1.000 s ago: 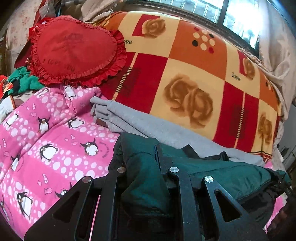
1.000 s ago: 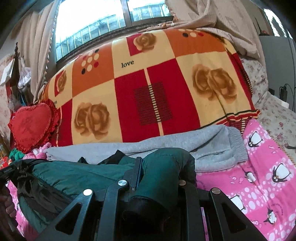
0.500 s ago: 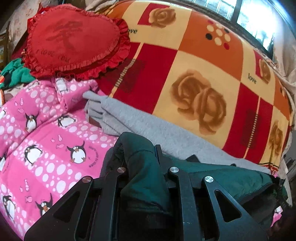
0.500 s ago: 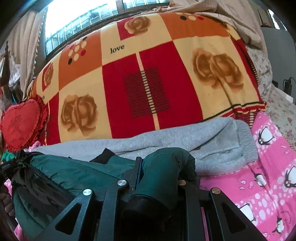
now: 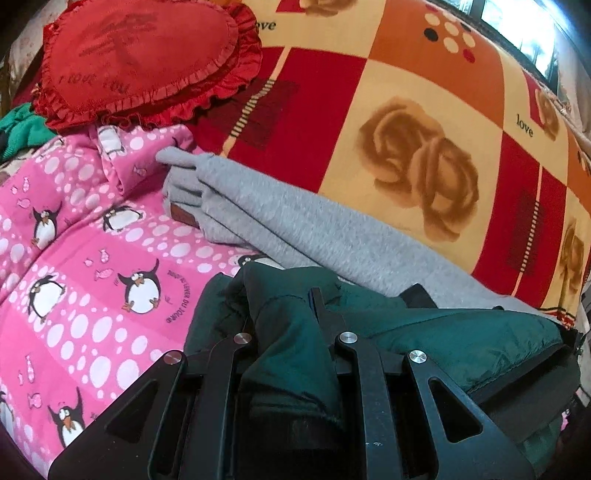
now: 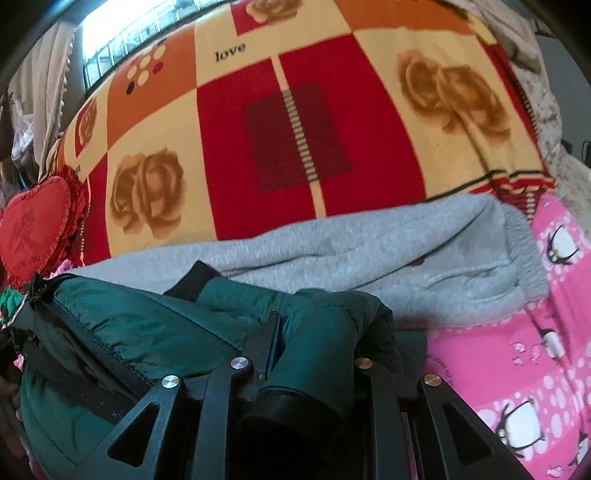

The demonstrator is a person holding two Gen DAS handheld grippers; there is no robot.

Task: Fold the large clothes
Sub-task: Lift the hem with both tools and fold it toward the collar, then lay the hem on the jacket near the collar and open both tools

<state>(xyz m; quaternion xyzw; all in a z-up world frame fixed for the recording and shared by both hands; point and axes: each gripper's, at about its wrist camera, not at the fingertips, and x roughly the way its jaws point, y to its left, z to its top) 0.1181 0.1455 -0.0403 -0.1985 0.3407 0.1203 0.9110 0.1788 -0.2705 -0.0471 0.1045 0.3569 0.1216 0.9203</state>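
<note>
**Inspector A:** Left wrist view: the left gripper is seen with its jaws clamped on a bunched fold of the dark green jacket. The fabric is pinched between the black fingers and spills over them toward the camera.

**Inspector B:** Confirmed. In the right wrist view the right gripper is likewise found closed on a rolled corner of the same green jacket. The garment is stretched between the two grippers, with a black lining edge exposed along its far side.

**Inspector A:** Location of the jacket is recorded as follows: it is held low over the pink penguin-print bedcover, just in front of a folded grey garment that lies across the bed.

**Inspector B:** The grey garment is noted as lying against the foot of a large red, orange and cream blanket printed with roses and the word "love". Whether the jacket touches the grey garment cannot be told.

**Inspector A:** A red heart-shaped cushion with a frilled edge is observed resting on the blanket's left end, above the bedcover. A window is seen behind the blanket.

**Inspector B:** The right view is noted as slightly blurred.
</note>
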